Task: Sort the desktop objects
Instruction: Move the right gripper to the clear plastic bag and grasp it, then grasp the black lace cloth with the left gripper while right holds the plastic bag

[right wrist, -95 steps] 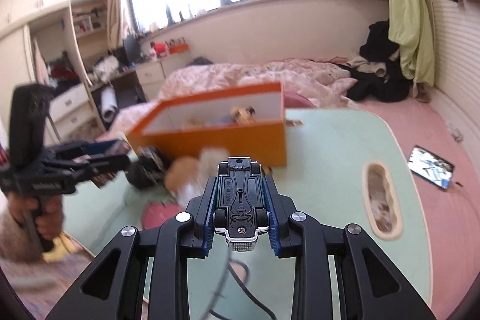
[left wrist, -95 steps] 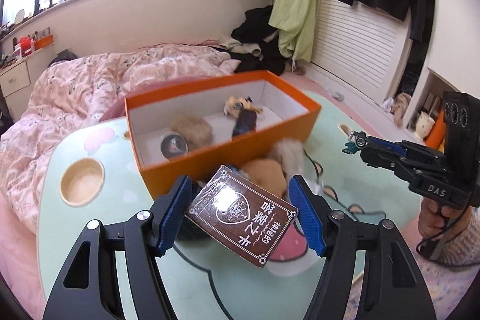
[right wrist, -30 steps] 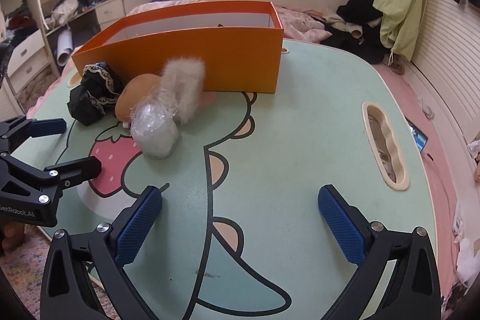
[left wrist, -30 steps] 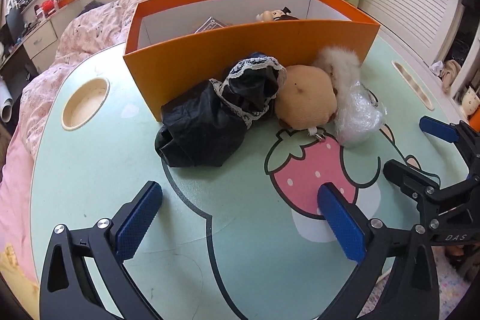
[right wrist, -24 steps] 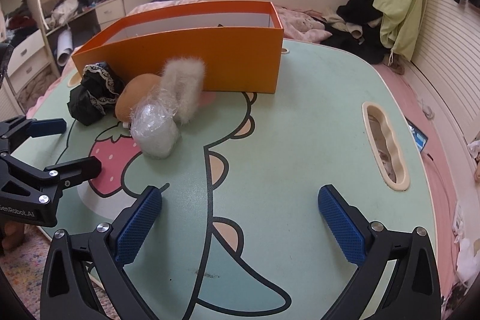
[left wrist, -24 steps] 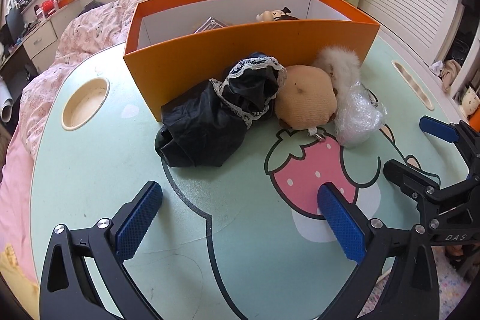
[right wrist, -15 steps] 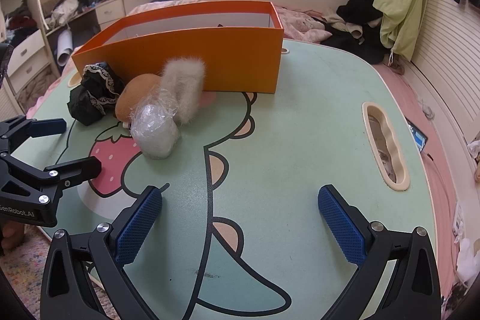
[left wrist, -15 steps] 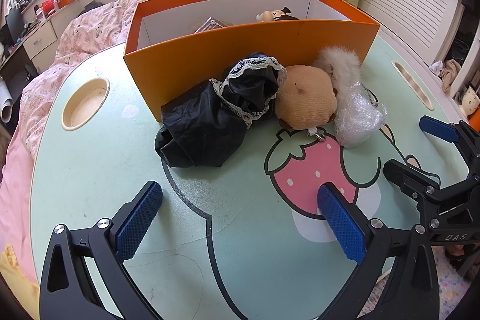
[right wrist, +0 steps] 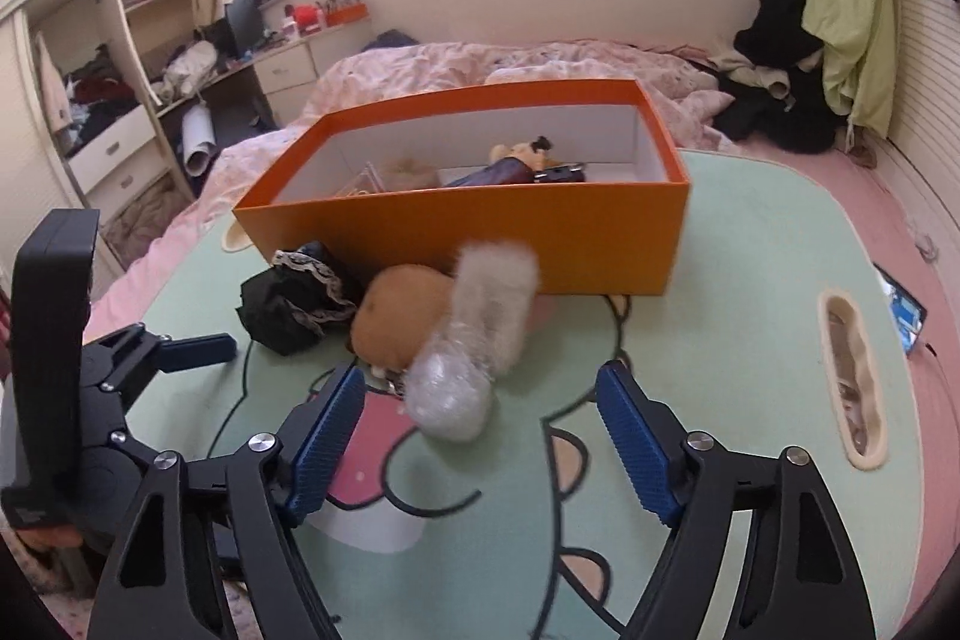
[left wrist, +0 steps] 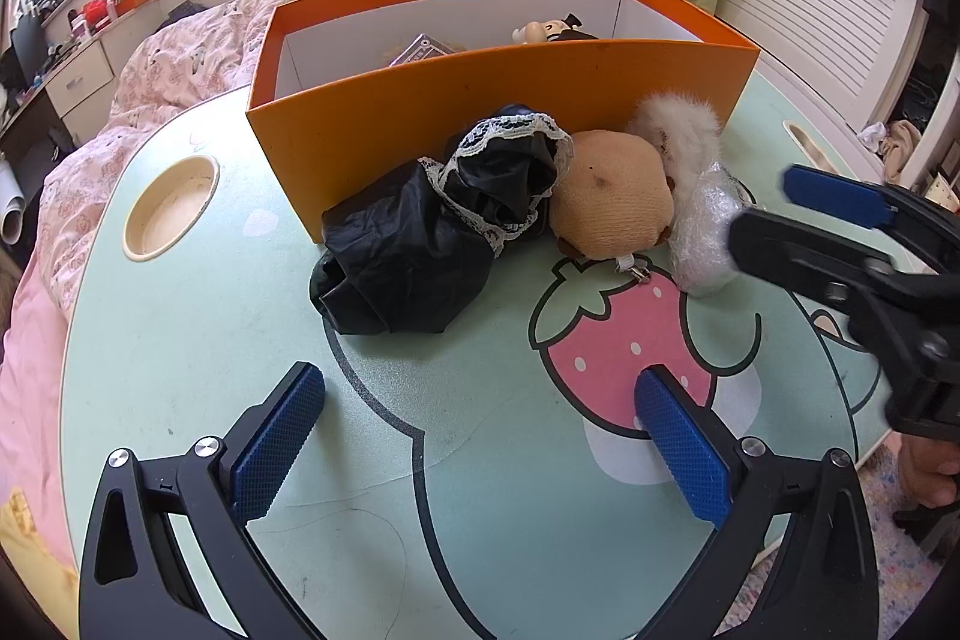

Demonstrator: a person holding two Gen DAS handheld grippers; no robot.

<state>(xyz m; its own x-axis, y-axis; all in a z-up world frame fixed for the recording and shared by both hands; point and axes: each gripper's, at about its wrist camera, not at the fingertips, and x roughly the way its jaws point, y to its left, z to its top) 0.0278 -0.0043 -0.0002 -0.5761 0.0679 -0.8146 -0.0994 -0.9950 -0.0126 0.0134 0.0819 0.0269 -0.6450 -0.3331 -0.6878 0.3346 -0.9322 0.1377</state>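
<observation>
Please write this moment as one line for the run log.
left hand-held gripper: open, empty | right hand-held gripper: closing toward plastic-wrapped bundle, not gripped | orange box: partly filled

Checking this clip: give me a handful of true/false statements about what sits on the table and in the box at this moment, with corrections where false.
1. The orange box is empty. False: a doll and other items lie inside.
2. The black cloth lies on the table outside the box. True.
3. The right gripper is clamped on the plastic-wrapped bundle. False: its fingers are closing, with nothing pressed between them.
4. The left gripper holds nothing. True.
5. The tan plush sits between the black cloth and the white fur piece. True.
</observation>
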